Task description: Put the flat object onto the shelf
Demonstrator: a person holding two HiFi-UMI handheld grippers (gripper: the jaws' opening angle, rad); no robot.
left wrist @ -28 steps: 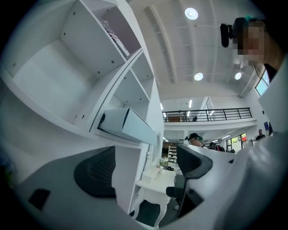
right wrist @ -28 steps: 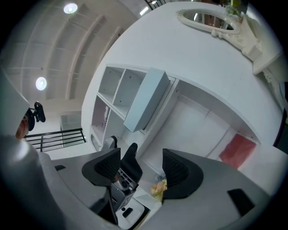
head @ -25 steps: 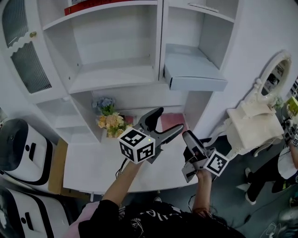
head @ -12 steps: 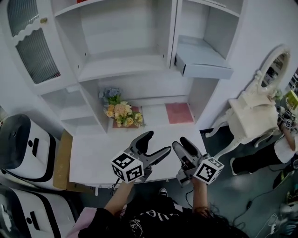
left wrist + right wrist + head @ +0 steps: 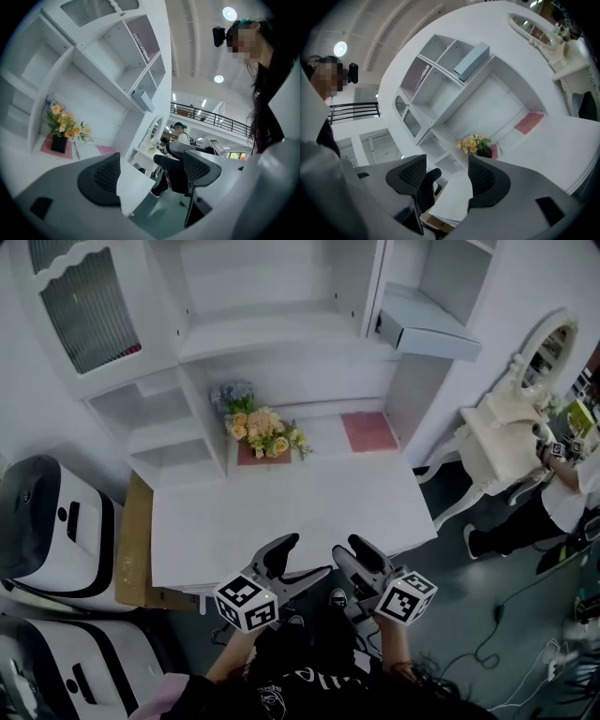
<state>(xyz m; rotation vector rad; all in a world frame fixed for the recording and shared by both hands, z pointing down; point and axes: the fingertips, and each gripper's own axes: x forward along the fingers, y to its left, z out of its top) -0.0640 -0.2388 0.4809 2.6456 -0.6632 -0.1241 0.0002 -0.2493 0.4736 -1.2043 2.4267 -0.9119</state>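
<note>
Status: flat pink object [image 5: 367,430] lies in shelf unit [image 5: 281,329] bottom bay; left gripper [image 5: 305,557] and right gripper [image 5: 348,548] gape empty, so placement seems complete.

This looks like a home room staged inside a large hall, not a real home. In the head view a white shelf unit [image 5: 281,324] stands over a white tabletop [image 5: 281,521] with flowers [image 5: 264,432], and a dressing table [image 5: 502,427] with an oval mirror [image 5: 550,351] is at the right. Yet 2 white machines [image 5: 52,521] stand at the left and cables [image 5: 487,638] lie on the grey floor [image 5: 469,587]. The left gripper view shows round ceiling lamps [image 5: 229,13] and a balcony railing [image 5: 211,119].
</note>
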